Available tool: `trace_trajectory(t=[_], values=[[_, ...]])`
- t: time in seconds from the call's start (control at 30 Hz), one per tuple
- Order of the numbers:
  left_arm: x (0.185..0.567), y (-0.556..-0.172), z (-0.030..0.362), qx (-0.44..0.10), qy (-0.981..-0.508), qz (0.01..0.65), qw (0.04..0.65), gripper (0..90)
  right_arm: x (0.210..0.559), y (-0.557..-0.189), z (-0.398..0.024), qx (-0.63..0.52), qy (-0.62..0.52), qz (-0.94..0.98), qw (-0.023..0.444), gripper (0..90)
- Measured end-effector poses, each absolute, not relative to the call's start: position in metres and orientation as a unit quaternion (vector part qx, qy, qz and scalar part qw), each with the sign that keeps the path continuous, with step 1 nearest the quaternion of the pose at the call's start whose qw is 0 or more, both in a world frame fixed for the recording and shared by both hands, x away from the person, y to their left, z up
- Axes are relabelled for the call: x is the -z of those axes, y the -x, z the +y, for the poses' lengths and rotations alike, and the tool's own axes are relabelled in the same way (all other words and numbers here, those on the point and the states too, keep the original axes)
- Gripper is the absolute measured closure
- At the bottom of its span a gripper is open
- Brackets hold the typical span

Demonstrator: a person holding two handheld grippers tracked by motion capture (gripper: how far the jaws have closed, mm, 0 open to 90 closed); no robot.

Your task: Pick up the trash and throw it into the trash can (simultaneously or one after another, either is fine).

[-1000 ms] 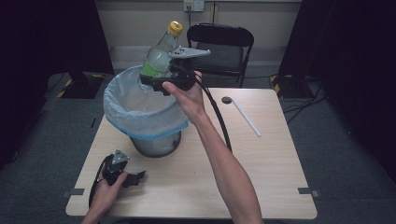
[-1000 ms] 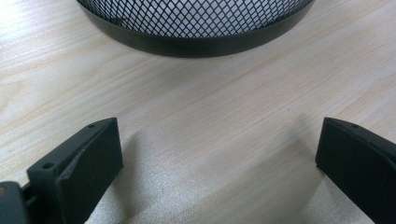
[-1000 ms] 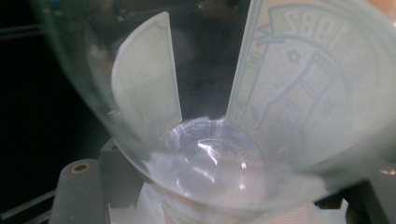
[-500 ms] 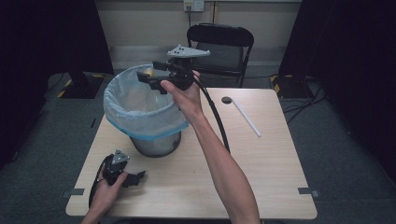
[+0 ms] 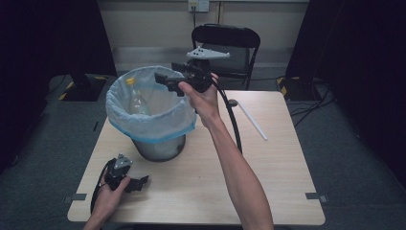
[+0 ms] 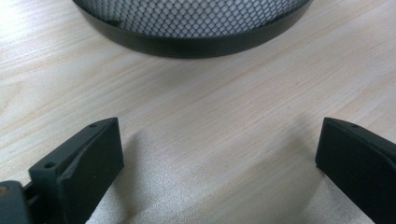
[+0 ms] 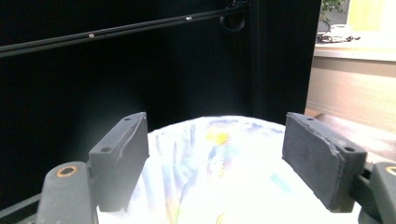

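A clear plastic bottle (image 5: 138, 102) with a yellow cap lies inside the mesh bin (image 5: 158, 146), which is lined with a pale blue bag (image 5: 143, 125). My right gripper (image 5: 165, 80) hovers over the bin's rim, open and holding nothing; in the right gripper view its jaws stand wide apart above the bag (image 7: 215, 168). At the table's near left, my left gripper (image 5: 139, 182) rests open on the wood. Its jaws stand wide apart on either side of bare table, and the bin's black base (image 6: 196, 37) lies just ahead.
A white straw (image 5: 253, 120) and a small black cap (image 5: 232, 102) lie on the table (image 5: 277, 163) to the right of the bin. A black folding chair (image 5: 230, 43) stands behind the table. Dark curtains flank both sides.
The right gripper has let go of the bottle, which has dropped into the bin. The right gripper stays above the rim, now open. My left gripper has not moved.
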State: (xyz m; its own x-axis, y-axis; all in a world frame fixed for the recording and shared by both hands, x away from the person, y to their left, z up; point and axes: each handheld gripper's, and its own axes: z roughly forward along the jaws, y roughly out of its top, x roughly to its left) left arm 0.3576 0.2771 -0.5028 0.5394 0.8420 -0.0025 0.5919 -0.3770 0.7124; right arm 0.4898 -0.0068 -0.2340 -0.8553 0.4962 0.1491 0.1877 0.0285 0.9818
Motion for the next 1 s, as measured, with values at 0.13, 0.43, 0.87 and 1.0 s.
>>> trace_trajectory(t=[0.13,0.43,0.87,1.0], values=[[0.503,-0.357,0.277,-0.185,-0.809,0.443,0.340,0.3,0.239,-0.491,-0.013,-0.652,-0.243,0.709,0.115,20.9],[0.503,-0.357,0.277,-0.184,-0.809,0.443,0.340,0.3,0.246,-0.493,-0.035,-0.643,-0.260,0.708,0.133,16.6],[0.503,-0.357,0.277,-0.184,-0.809,0.443,0.340,0.3,0.258,-0.499,-0.080,-0.621,-0.302,0.703,0.172,14.2],[0.503,-0.357,0.277,-0.185,-0.809,0.443,0.340,0.3,0.264,-0.499,-0.097,-0.613,-0.313,0.703,0.182,17.3]])
